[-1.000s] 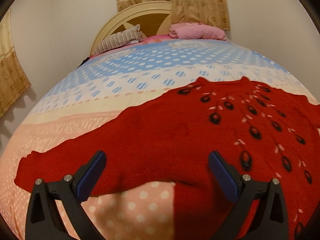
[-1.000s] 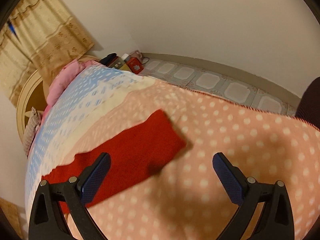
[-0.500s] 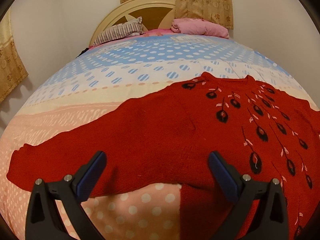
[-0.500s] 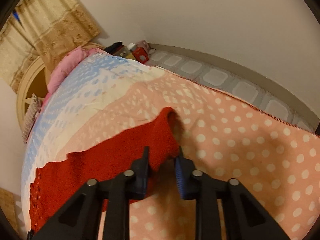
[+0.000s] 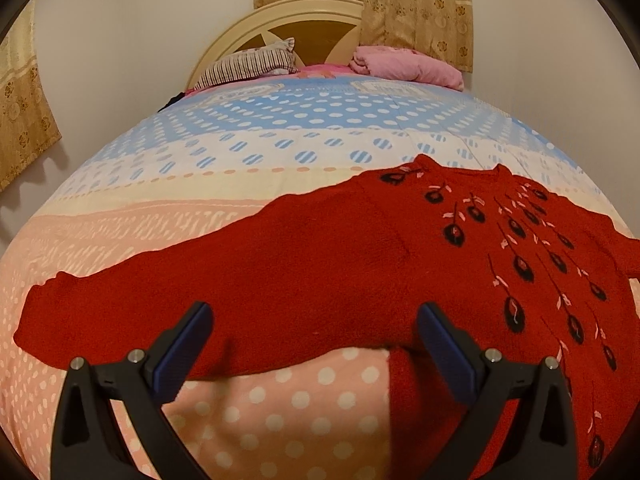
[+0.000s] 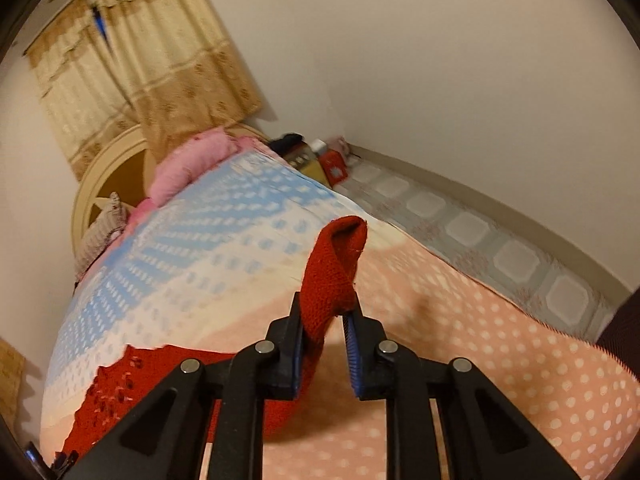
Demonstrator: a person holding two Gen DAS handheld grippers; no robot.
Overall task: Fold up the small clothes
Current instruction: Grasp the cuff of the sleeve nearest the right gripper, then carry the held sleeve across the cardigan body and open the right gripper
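A red knit sweater (image 5: 340, 264) with black and pink feather marks lies spread on the bed. Its left sleeve (image 5: 120, 312) stretches out to the left. My left gripper (image 5: 312, 340) is open and empty, hovering just above the sleeve near the armpit. In the right wrist view my right gripper (image 6: 326, 320) is shut on the right sleeve cuff (image 6: 336, 264) and holds it lifted off the bed, the cuff end standing up above the jaws. The sweater body (image 6: 132, 384) lies flat at the lower left there.
The bed cover (image 5: 280, 152) has pink, cream and blue dotted bands. A striped pillow (image 5: 248, 64) and a pink pillow (image 5: 404, 66) lie by the headboard. Small items (image 6: 320, 160) stand on the tiled floor (image 6: 480, 232) beside the bed.
My right gripper closed on the right sleeve cuff and lifted it off the bed. My left gripper stayed open and moved slightly closer over the left sleeve.
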